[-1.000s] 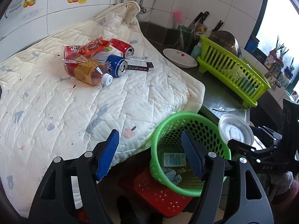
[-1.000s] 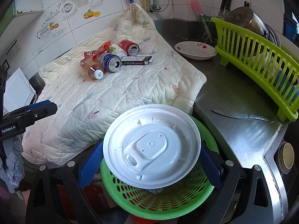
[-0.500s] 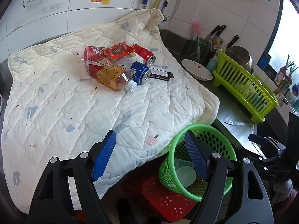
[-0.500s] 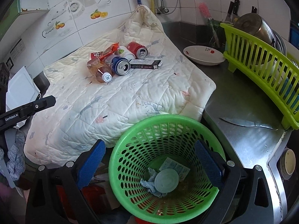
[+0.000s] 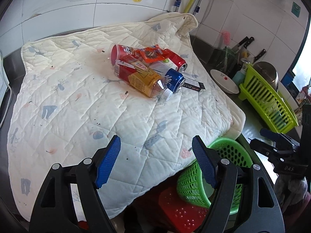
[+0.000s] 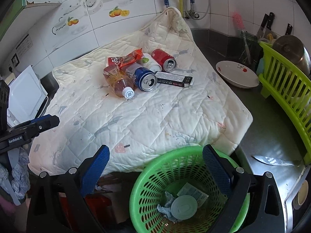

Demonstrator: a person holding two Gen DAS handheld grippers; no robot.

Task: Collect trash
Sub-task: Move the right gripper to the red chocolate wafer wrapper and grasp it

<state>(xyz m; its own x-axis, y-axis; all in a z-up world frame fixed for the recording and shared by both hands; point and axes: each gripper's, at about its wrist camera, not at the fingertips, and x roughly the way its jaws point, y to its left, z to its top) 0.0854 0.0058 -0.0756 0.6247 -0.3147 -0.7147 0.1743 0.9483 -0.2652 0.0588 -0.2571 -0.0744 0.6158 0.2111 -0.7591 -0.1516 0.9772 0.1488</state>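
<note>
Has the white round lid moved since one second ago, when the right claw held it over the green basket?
Yes. The white round lid went down: it now lies at the bottom of the green basket, and the right claw above it is open and empty.

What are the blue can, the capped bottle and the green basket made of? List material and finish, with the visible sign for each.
Blue can: likely aluminium, glossy printed wall; bare silver top with a pull-tab.
Capped bottle: clear plastic, amber tint showing through; paper-like label, white screw cap.
Green basket: moulded plastic, slightly glossy; regular punched holes and a thick rolled rim.
</note>
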